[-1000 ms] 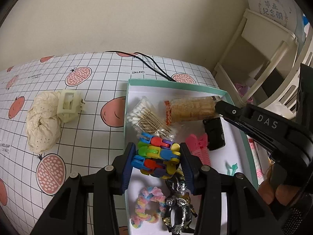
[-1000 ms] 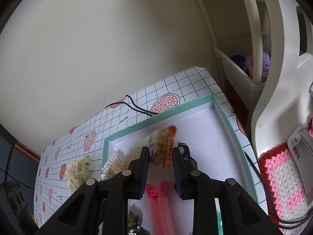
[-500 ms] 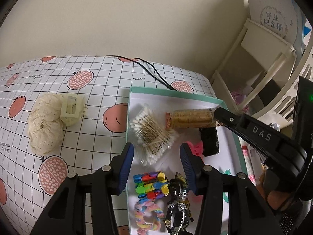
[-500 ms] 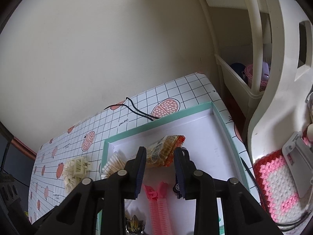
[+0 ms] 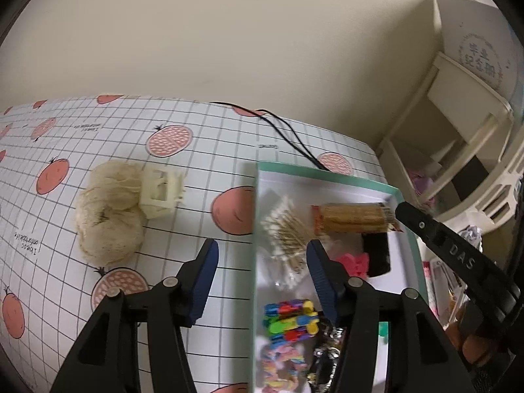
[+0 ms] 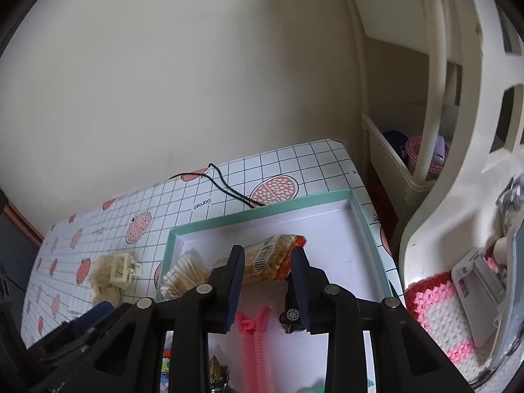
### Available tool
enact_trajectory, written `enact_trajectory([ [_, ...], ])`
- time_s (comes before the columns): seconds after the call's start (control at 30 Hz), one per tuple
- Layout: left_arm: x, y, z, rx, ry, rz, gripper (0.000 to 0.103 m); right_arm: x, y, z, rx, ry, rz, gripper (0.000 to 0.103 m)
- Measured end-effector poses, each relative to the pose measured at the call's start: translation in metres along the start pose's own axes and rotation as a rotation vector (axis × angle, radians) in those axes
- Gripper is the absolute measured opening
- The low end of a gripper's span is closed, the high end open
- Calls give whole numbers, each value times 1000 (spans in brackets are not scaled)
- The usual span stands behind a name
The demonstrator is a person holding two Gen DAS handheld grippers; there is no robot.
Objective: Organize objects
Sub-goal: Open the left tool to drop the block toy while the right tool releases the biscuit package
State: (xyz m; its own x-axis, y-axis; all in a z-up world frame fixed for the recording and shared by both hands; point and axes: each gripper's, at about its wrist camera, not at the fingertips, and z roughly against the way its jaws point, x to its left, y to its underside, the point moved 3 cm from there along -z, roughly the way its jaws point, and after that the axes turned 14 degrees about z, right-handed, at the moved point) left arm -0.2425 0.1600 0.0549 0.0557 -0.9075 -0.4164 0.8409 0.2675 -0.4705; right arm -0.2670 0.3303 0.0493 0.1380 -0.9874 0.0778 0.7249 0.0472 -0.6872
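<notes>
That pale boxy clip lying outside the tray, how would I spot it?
Start at the teal-rimmed tray on the grid-patterned tablecloth, then look left across the open cloth. The cream hair claw clip leans against a fluffy beige scrunchie; it is hard, square and toothed, while its neighbour is soft and round.

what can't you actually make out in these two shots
- Pink hair clip: left wrist view, mostly behind the left gripper finger; shape unclear.
- Silver figurine: left wrist view, blurred and cut by the bottom edge.
- Toy car: right wrist view, mostly behind the right gripper finger.
- Snack packet print: too small to read.
- Shelf bin contents: hidden by its wall and post.
</notes>
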Motion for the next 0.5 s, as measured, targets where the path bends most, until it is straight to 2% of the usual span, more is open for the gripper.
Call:
enact_trajectory([
  [0.03, 2, -1, 0, 0, -7, 6, 57, 2, 0, -1, -2, -4, 6, 55],
  [0.07, 5, -2, -1, -1, -13, 11, 58, 5, 0, -1, -4, -9, 13, 58],
  [0.17, 13, -5, -1, -9, -34, 29, 66, 9, 0, -3, 2, -6, 32, 58],
  [0.2, 16, -6, -1, -10, -34, 35, 74, 10, 1, -3, 4, -6, 34, 59],
  [0.3, 22, -9, 1, -19, -35, 60, 78, 11, 1, -5, 10, -9, 37, 63],
  [0.37, 26, -11, 2, -28, -41, 69, 85, 13, 2, -5, 10, -9, 41, 69],
  [0.5, 30, -12, 2, -37, -52, 69, 90, 14, 3, -8, 17, -9, 48, 73],
])
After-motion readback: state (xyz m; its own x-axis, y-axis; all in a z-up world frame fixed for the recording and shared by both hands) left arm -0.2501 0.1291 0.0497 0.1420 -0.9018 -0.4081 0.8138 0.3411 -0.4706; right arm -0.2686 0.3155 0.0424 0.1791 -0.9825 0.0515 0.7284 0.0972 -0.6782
